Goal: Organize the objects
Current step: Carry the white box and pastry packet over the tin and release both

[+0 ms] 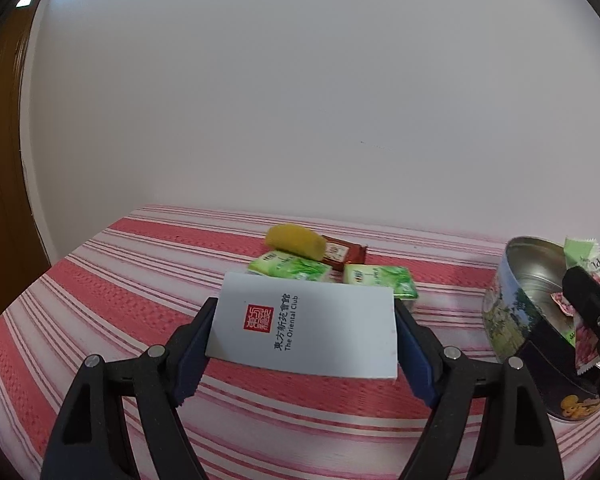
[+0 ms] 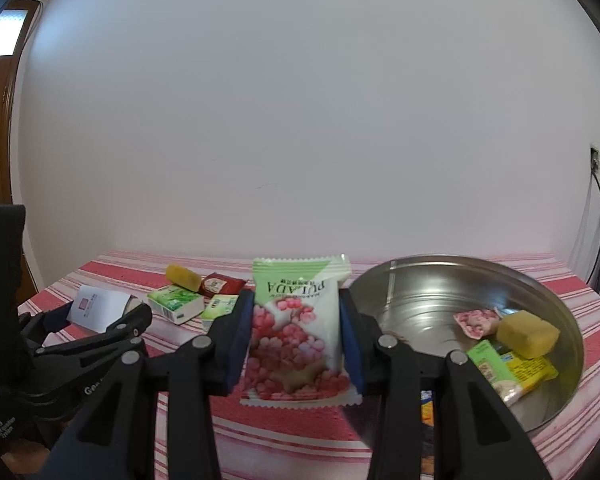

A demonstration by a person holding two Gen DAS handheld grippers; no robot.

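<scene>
My left gripper [image 1: 304, 332] is shut on a white box printed "The Oriental Club" [image 1: 308, 324], held above the striped cloth; it also shows in the right wrist view [image 2: 96, 306]. My right gripper [image 2: 296, 340] is shut on a pink and green PULADA snack packet [image 2: 296, 332], held just left of the round metal tin [image 2: 420, 300]. The tin also shows at the right of the left wrist view [image 1: 512, 312]. Inside the tin lie a small pink packet [image 2: 474, 322], a yellow block [image 2: 528, 334] and a yellow-green packet [image 2: 512, 372].
On the red and white striped cloth [image 1: 100, 280] lie a yellow block [image 1: 296, 242], a dark red sachet [image 1: 342, 254] and two green packets [image 1: 290, 268] [image 1: 382, 280]. A white wall stands behind the table. A wooden door is at the far left.
</scene>
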